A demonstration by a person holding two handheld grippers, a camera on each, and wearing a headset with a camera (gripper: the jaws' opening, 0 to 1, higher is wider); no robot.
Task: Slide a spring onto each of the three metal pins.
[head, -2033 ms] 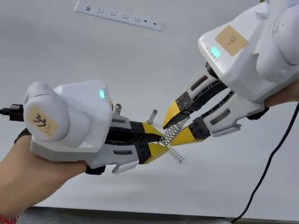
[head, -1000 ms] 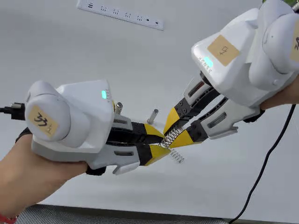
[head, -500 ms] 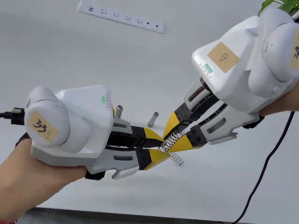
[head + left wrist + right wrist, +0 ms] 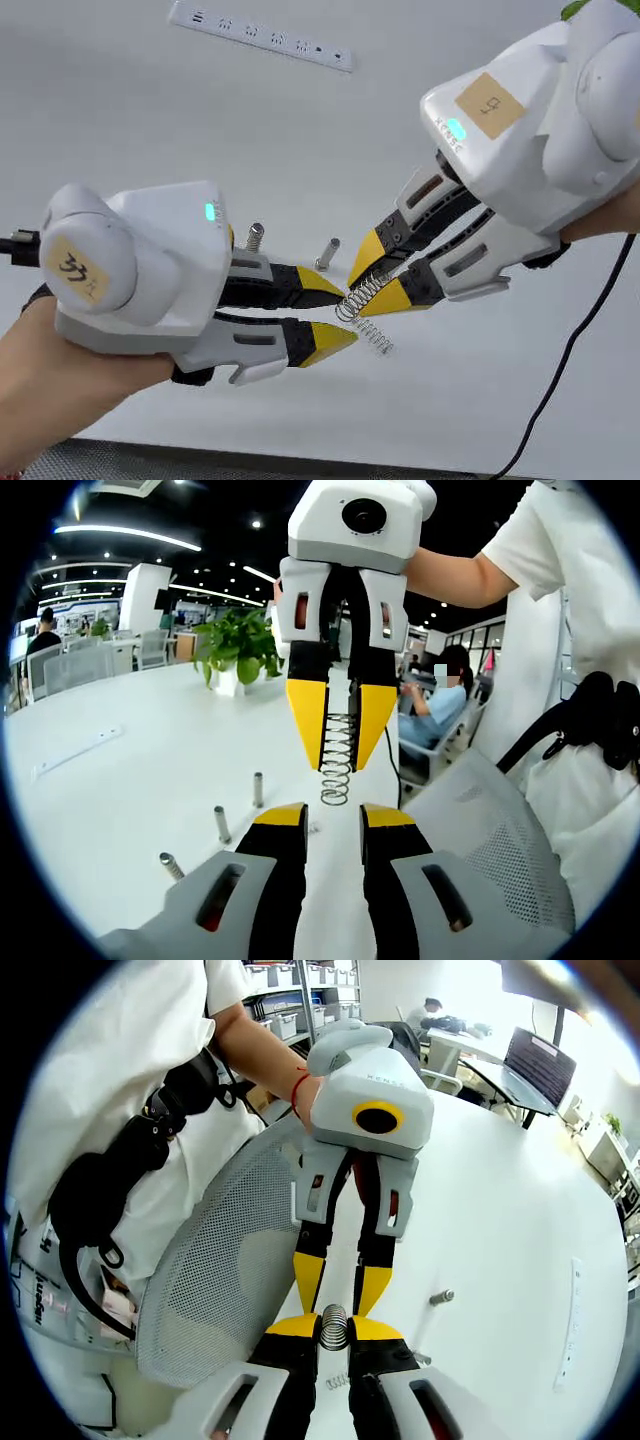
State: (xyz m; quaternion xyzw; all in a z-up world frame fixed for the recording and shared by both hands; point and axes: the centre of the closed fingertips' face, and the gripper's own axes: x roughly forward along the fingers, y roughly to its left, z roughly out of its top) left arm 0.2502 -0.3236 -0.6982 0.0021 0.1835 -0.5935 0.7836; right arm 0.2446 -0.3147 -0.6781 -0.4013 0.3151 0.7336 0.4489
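Right tool holds a spring in mid-air, pins close by.
Left tool [image 4: 350,312] has its jaws apart and grips nothing, tips just short of the spring. Behind it on the worktop [image 4: 150,120], a pin [image 4: 254,237] seems to carry a spring already, with a bare pin [image 4: 326,253] beside it. Right tool [image 4: 355,292] is pinched on the spring [image 4: 350,300], and a spare spring [image 4: 378,337] lies just below. Probably the second spring. Next: carry it over the bare pin, line it up with the pin and lower it on.
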